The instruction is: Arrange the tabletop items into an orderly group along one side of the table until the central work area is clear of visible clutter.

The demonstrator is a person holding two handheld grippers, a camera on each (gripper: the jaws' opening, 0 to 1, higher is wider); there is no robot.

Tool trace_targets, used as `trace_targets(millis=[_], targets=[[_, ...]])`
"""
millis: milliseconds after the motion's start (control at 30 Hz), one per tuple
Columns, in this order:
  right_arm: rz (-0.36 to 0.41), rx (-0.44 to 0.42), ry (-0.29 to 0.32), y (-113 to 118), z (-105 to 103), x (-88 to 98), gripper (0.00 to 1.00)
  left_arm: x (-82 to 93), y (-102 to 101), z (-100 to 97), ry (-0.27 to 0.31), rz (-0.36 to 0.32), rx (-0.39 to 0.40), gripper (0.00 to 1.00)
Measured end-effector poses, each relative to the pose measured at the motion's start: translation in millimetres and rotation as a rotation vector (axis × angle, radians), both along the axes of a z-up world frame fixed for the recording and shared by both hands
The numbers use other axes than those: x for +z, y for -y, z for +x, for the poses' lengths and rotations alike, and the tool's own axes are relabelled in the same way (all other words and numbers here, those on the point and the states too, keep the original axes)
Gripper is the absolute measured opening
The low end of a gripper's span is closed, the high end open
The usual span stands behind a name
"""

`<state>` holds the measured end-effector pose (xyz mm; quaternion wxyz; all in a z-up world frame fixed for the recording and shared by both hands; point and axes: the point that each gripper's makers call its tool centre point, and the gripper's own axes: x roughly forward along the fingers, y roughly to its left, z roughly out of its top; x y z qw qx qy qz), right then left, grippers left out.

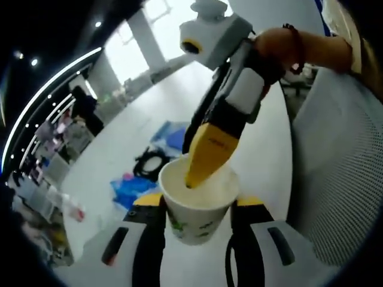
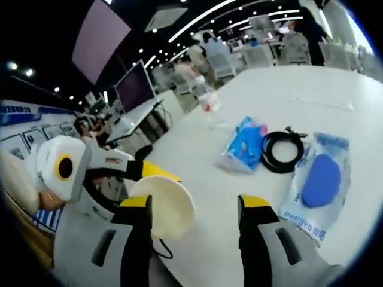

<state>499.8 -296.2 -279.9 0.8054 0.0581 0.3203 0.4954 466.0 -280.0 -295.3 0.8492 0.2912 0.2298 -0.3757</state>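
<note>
Two grippers, one cup. Left gripper (image 1: 197, 224): jaws closed on paper cup (image 1: 197, 206), held off white table (image 1: 149, 119), presumably for carrying to one side. Right gripper (image 1: 206, 161): one yellow jaw dips inside cup mouth; own view shows jaws wide, holding nothing. Beyond, mid-table, near one another: blue packet (image 2: 244, 143), black cable coil (image 2: 281, 149), wipes pack (image 2: 320, 179); all await grouping.

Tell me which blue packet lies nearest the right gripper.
The wipes pack with the dark blue oval lid, right of the cable; the crumpled one lies farther.
</note>
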Motion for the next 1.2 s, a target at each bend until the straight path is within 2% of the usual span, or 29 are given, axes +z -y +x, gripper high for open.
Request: trace_targets(millis=[100,133,367,467,533,667,833,1200], targets=[[0.015,-0.026,0.028,0.2,7.1,5.0,0.86,1.0,-2.5,2.2,0.000,-0.010,0.024,0.40],[0.021,-0.039,0.035,0.6,9.8,6.6,0.89,2.2,-3.4,3.0,-0.003,-0.019,0.030,0.40],[0.045,-0.082,0.031,7.2,20.8,10.1,0.99,4.2,-12.9,8.1,-0.027,-0.071,0.096,0.40],[0.053,-0.113,0.027,11.8,25.9,10.9,0.99,6.3,-17.0,10.3,-0.045,-0.114,0.138,0.40],[0.058,-0.127,0.035,14.0,28.9,12.6,0.99,10.3,-21.4,13.9,-0.037,-0.130,0.169,0.40],[0.063,-0.157,0.041,17.8,35.5,12.8,0.99,25.2,-26.2,21.4,-0.030,-0.229,0.232,0.40],[0.058,-0.188,0.047,23.0,41.3,11.4,0.99,31.2,-38.5,27.3,-0.039,-0.276,0.292,0.40],[0.067,-0.193,0.021,22.3,40.9,7.6,0.99,52.9,-64.2,39.0,0.026,-0.354,0.408,0.40]])
